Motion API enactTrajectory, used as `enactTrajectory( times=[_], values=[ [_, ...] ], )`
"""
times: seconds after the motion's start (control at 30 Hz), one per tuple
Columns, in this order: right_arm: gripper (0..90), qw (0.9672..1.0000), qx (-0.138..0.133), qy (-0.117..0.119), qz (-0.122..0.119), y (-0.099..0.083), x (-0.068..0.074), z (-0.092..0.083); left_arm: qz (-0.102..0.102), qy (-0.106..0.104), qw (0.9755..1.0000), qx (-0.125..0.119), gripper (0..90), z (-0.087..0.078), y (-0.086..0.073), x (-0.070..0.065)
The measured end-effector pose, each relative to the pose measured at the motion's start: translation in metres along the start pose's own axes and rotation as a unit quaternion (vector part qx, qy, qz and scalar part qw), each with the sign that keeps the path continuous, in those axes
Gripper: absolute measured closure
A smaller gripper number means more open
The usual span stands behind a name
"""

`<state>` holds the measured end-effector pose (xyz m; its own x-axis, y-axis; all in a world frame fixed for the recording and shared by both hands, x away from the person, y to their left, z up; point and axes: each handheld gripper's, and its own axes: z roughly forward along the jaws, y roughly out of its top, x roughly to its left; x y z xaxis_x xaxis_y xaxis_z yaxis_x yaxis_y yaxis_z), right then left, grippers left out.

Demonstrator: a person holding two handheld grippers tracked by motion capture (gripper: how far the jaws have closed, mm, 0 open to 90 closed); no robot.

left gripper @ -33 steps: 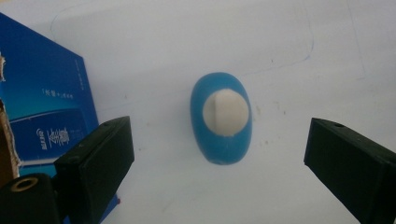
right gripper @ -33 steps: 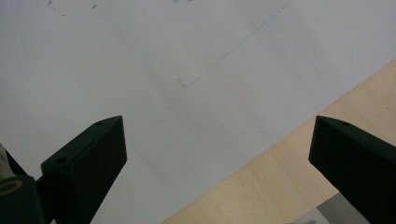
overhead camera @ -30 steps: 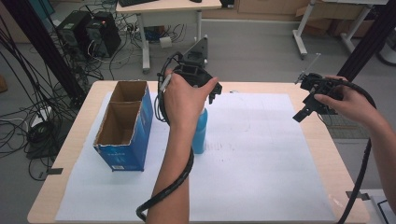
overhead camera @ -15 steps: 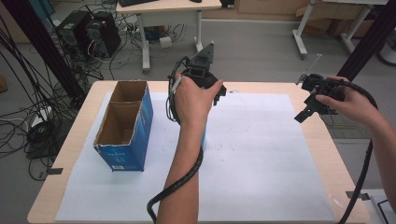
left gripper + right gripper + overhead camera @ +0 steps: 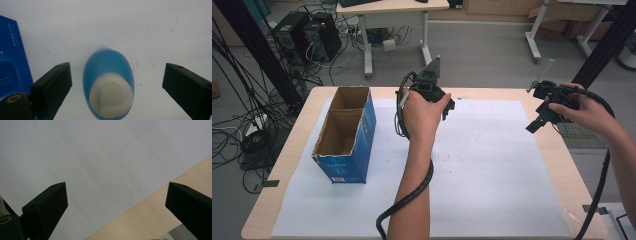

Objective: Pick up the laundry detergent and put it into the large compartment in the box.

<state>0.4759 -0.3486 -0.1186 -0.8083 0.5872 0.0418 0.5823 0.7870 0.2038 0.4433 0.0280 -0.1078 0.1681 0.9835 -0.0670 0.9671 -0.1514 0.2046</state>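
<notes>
A blue bottle with a white cap stands upright on the white paper, seen from above in the left gripper view. My left gripper hangs over it, pointing down, with one jaw on each side of the bottle and a gap to both, so it is open. In the high view the left gripper sits mid-table and the hand covers the bottle. My right gripper is held open above the table's right side, and the right gripper view has nothing between its jaws.
An open blue cardboard box with two compartments stands at the left, close to the bottle. A white paper sheet covers most of the wooden table. Cables trail from both grippers.
My left hand has sunk over the blue bottle, which showed below the hand a second ago and is now covered by it. The right hand has not moved.
</notes>
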Motion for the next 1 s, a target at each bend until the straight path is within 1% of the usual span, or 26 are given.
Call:
enactTrajectory(
  times=[0.17,0.23,0.3,0.37,0.4,0.6,0.63,0.77,0.87,0.93,1.0],
  values=[
    [4.3,1.0000,0.003,0.000,0.001,0.001,0.000,0.001,-0.003,0.000,0.9999,0.010,10.5,0.009,0.001,0.001],
    [4.3,1.0000,0.003,0.001,0.002,0.001,0.000,0.001,-0.006,0.010,0.9999,0.010,11.3,0.012,-0.001,-0.002],
    [4.3,1.0000,0.001,-0.001,0.000,0.000,0.001,0.001,-0.007,0.006,0.9999,0.010,11.3,0.013,-0.002,-0.001],
    [4.3,1.0000,-0.003,-0.003,0.002,-0.001,0.001,0.000,-0.009,0.013,0.9998,0.013,12.0,0.014,-0.001,-0.002],
    [4.3,1.0000,-0.005,-0.003,0.001,-0.001,0.001,0.000,-0.011,0.007,0.9998,0.014,12.1,0.016,-0.001,0.000],
    [4.3,1.0000,-0.004,-0.004,0.000,0.000,0.002,0.000,-0.009,0.011,0.9997,0.018,12.9,0.019,-0.001,-0.001],
    [4.3,1.0000,-0.003,-0.003,0.000,0.001,0.002,0.001,-0.006,0.009,0.9997,0.021,14.9,0.021,-0.001,-0.001],
    [4.3,1.0000,-0.004,-0.003,-0.001,0.001,0.003,0.001,-0.004,0.015,0.9997,0.021,22.6,0.023,-0.003,-0.003],
    [4.3,1.0000,-0.005,-0.004,0.001,0.001,0.003,0.000,-0.006,0.022,0.9995,0.022,23.5,0.024,-0.003,-0.004],
    [4.3,1.0000,-0.005,-0.005,0.000,0.000,0.004,-0.001,-0.007,0.023,0.9995,0.020,28.2,0.025,-0.004,-0.005],
    [4.4,1.0000,-0.005,-0.005,0.001,0.000,0.004,-0.001,-0.007,0.024,0.9995,0.021,29.0,0.025,-0.004,-0.005]
  ],
)
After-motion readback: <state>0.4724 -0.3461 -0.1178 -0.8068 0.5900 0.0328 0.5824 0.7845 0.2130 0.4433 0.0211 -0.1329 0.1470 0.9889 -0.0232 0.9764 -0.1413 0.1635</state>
